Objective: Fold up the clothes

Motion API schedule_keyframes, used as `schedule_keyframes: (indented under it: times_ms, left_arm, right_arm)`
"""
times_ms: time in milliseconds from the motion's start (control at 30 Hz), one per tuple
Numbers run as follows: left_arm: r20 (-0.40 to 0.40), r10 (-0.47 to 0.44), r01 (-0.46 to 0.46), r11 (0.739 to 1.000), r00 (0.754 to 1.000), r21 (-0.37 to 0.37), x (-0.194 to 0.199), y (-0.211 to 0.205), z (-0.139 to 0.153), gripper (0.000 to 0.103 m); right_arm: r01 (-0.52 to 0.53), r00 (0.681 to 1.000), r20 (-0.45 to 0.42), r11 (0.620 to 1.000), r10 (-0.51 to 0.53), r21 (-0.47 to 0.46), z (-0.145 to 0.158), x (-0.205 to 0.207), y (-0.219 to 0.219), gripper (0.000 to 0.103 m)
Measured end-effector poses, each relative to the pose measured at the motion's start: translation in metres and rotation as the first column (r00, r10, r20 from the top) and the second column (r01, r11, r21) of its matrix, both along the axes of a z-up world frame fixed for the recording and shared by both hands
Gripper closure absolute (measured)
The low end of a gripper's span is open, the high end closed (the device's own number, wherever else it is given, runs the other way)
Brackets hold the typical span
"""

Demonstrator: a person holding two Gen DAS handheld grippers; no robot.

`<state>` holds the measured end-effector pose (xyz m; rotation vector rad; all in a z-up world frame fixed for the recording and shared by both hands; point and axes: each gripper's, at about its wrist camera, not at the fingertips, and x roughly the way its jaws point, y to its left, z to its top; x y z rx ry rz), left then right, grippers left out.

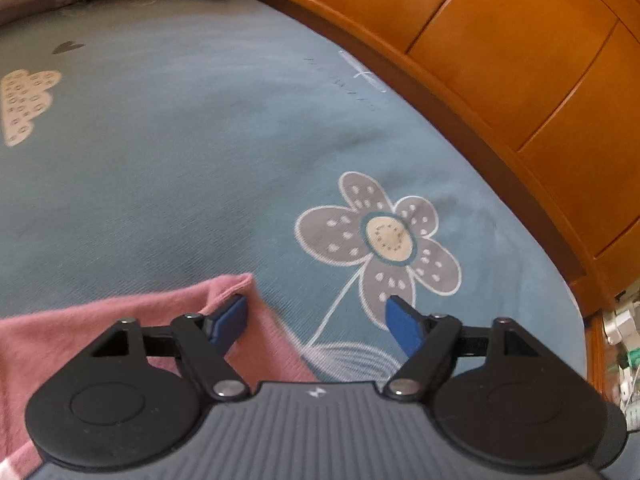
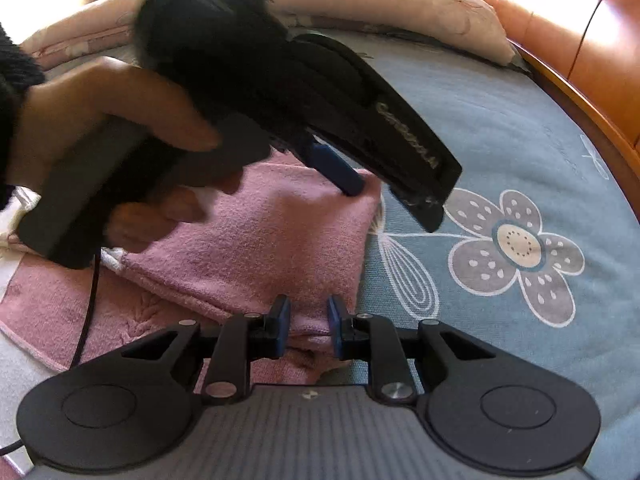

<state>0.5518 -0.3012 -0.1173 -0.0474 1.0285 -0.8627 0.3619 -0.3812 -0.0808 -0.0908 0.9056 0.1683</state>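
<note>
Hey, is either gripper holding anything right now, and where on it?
The left gripper is open over a corner of the pink towel, holding nothing. The right gripper straddles its near folded edge, jaws not closed.

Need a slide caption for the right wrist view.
Right claw open over the folded pink towel; left claw at its far corner.

Left black two-finger gripper with blue pads (image 1: 318, 320): jaws spread wide, tilted downward, gripped by a bare hand (image 2: 108, 120) on its grey handle, dark knitted sleeve at the wrist. Right black two-finger gripper with blue pads (image 2: 308, 326): jaws narrowed to a small gap, held low, pointing forward.
</note>
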Motion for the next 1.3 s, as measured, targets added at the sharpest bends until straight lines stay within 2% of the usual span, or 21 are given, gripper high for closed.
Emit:
schedule_keyframes:
  times_ms: [67,233,433,600,700,733,833,967,1033,1133,1267,1300]
  left_arm:
    - [0.012,-0.004,0.004,1.000,1.000,0.006,-0.002,-0.004,0.002,0.024]
    - [-0.020,0.028,-0.029,0.999,0.999,-0.016,0.001,0.000,0.015,0.025]
    - [0.085,0.075,-0.080,0.995,0.994,0.055,-0.028,0.049,0.050,0.025]
    - [0.088,0.159,-0.169,0.979,0.983,0.114,-0.065,0.106,0.046,0.024]
    - [0.092,0.194,-0.207,0.964,0.977,0.165,-0.087,0.127,0.034,0.024]
    - [0.081,0.211,-0.222,0.959,0.974,0.179,-0.089,0.127,0.027,0.024]
    - [0.097,0.244,-0.257,0.954,0.965,0.157,-0.098,0.139,0.014,0.022]
    - [0.121,0.254,-0.270,0.952,0.960,0.146,-0.103,0.134,0.032,0.022]
    - [0.154,0.256,-0.278,0.949,0.954,0.145,-0.111,0.140,0.045,0.021]
    - [0.168,0.273,-0.302,0.935,0.947,0.183,-0.123,0.160,0.047,0.021]
    - [0.139,0.308,-0.334,0.909,0.941,0.249,-0.136,0.179,0.025,0.021]
    - [0.132,0.316,-0.341,0.902,0.939,0.265,-0.139,0.184,0.019,0.021]
  right_arm:
    - [0.008,1.000,0.002,1.000,-0.008,0.000,0.000,-0.002,0.000,0.079]
    - [0.004,1.000,0.001,1.000,-0.004,-0.011,0.001,-0.003,0.003,0.079]
    - [-0.002,1.000,0.024,1.000,0.002,0.012,0.016,0.002,-0.001,0.079]
    - [-0.013,0.997,0.077,1.000,0.015,-0.026,0.020,0.018,0.005,0.079]
    - [-0.013,0.998,0.054,0.999,0.016,-0.053,0.005,0.029,0.007,0.079]
    - [-0.011,0.999,0.040,0.998,0.014,-0.066,-0.002,0.031,0.008,0.078]
    - [-0.016,0.999,0.048,0.995,0.021,-0.094,-0.004,0.030,0.012,0.076]
    - [-0.030,0.998,0.045,0.994,0.035,-0.106,0.009,0.028,0.015,0.073]
    - [-0.047,0.996,0.065,0.992,0.055,-0.116,0.021,0.024,0.019,0.064]
    - [-0.072,0.995,0.067,0.991,0.080,-0.112,0.029,0.020,0.028,0.061]
    - [-0.105,0.993,0.044,0.987,0.111,-0.123,0.019,0.013,0.044,0.060]
    - [-0.109,0.993,0.029,0.985,0.114,-0.132,0.014,0.011,0.048,0.057]
